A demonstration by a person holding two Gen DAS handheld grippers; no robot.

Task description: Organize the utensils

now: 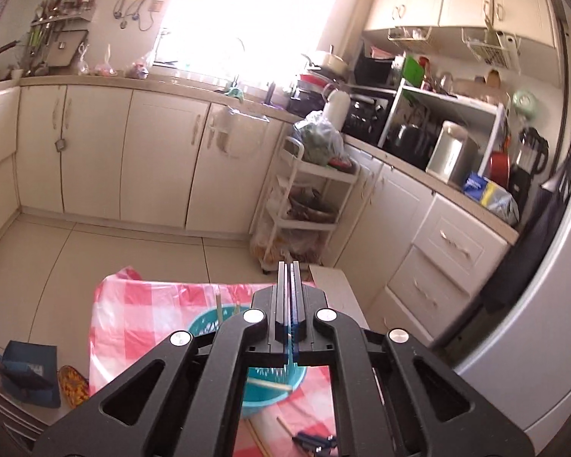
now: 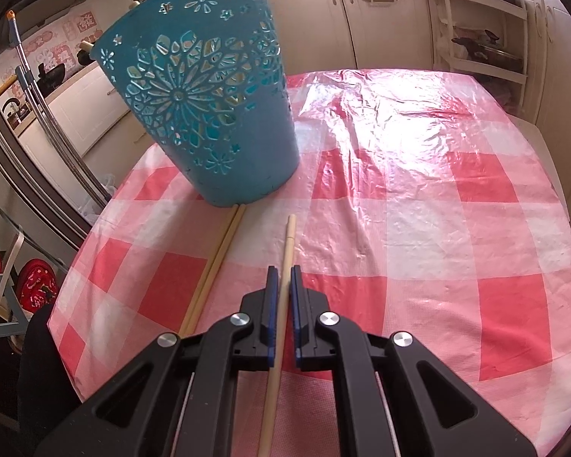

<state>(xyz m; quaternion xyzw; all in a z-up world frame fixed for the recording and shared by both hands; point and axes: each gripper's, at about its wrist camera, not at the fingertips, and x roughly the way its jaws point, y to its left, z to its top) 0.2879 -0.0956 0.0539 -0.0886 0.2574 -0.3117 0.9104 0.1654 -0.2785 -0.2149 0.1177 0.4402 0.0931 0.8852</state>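
My left gripper (image 1: 289, 266) is shut with nothing between its fingers, held high above the table and facing the kitchen. Below it stands the teal cut-out basket (image 1: 203, 323), with wooden chopsticks (image 1: 219, 306) sticking up inside. In the right wrist view the same basket (image 2: 209, 114) stands at the far left of the pink checked tablecloth (image 2: 437, 209). My right gripper (image 2: 281, 270) is shut on one wooden chopstick (image 2: 290, 236), whose tip points toward the basket. Two more chopsticks (image 2: 217, 262) lie side by side on the cloth to the left, their far ends touching the basket's base.
A white tiered trolley (image 1: 308, 190) stands beyond the table against cream cabinets (image 1: 152, 160). A grey fridge door (image 1: 533, 323) rises on the right. The table's left edge (image 2: 95, 228) runs close to the loose chopsticks. A blue dustpan (image 1: 30, 373) lies on the floor.
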